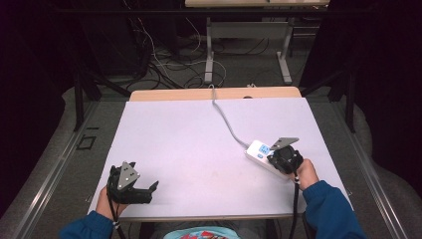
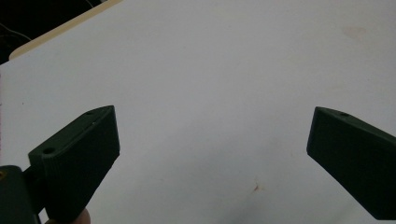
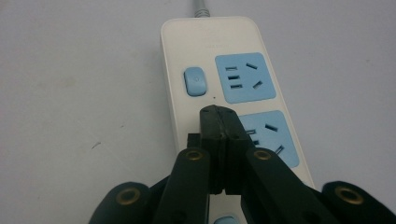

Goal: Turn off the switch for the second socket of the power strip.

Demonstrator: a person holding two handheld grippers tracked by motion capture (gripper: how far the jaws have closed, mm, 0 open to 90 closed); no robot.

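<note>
Your right gripper, jaws clenched empty, sits over the power strip near the tabletop's right edge; press its blue switch squarely. Left gripper rests released.

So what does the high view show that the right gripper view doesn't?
High view alone: the whole table, the person's sleeves, the left tongs standing open over bare tabletop, the grey cable running to the table's far edge, and the floor beyond.

Right gripper view alone: close detail of the power strip, with its blue sockets, a blue button, and the right tongs shut together, tips over the strip.

Both: the white power strip, its cable and the right tongs.
</note>
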